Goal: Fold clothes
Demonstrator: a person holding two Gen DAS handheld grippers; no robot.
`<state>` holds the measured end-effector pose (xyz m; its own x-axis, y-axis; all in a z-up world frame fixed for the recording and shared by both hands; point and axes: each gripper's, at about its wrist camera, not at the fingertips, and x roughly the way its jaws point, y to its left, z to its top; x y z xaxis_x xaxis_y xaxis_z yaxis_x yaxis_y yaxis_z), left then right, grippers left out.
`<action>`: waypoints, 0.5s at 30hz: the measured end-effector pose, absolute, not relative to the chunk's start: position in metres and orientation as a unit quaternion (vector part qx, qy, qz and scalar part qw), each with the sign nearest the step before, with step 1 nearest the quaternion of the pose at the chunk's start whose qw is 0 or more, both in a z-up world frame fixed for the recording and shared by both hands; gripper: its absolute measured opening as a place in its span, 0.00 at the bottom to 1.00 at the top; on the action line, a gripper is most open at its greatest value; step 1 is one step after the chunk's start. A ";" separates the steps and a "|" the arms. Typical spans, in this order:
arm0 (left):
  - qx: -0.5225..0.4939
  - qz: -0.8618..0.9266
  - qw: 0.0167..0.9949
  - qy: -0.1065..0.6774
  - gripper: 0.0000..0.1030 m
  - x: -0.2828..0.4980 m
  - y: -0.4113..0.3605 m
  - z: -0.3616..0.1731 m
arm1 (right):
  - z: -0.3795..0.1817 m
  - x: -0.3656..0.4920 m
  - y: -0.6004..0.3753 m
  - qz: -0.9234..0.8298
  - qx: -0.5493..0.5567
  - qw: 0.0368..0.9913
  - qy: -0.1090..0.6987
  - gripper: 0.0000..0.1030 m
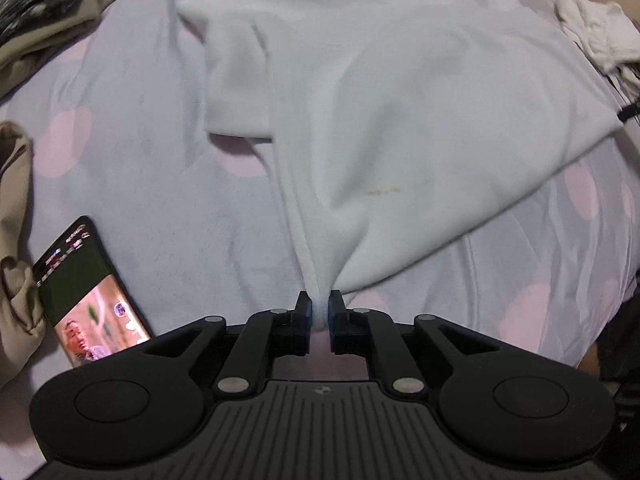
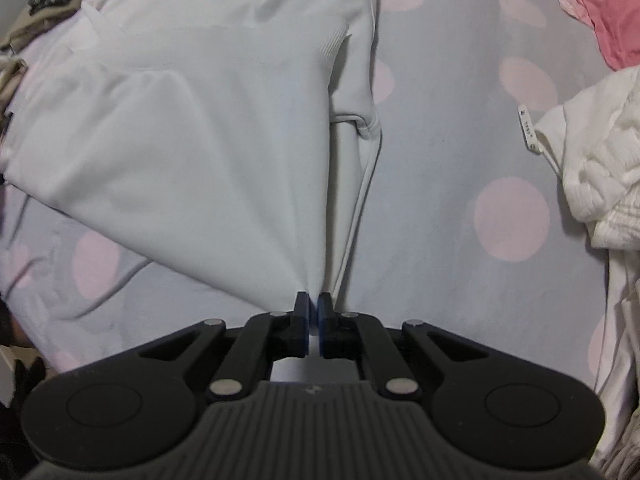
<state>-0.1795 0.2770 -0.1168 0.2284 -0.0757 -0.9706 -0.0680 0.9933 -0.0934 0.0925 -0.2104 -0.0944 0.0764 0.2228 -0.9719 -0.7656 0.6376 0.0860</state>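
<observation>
Two black grippers pinch the near hem of a white shirt (image 1: 400, 120) spread on a grey bedsheet (image 1: 140, 160) with pale pink dots. The left gripper (image 1: 319, 300) has its jaws nearly closed on a bunched corner of the shirt, fabric rising from between the blue-edged fingertips (image 1: 304, 304). The right gripper (image 2: 313, 300) is likewise closed to a thin slit on the other corner of the hem, the cloth fanning away from it toward the far side of the shirt.

Left of the shirt, a phone (image 1: 86, 292) lies face up on the sheet, its screen lit with a video; the writing along its top is too blurred to read. Beige garments (image 1: 16, 220) lie just beside the phone, and a dark patterned garment (image 1: 36, 4) lies at the shirt's far left.

Right of the shirt, crumpled white clothes (image 2: 592, 160) lie well apart from it, a small white tag (image 2: 528, 128) sticking out of them; its print is too small to make out. A pink garment (image 2: 604, 4) lies beyond those, at the far right.
</observation>
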 end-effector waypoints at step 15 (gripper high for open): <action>0.008 0.024 0.824 0.566 0.28 -0.105 0.289 -0.032 | -0.060 0.126 -0.170 0.326 -0.168 0.805 0.467 0.50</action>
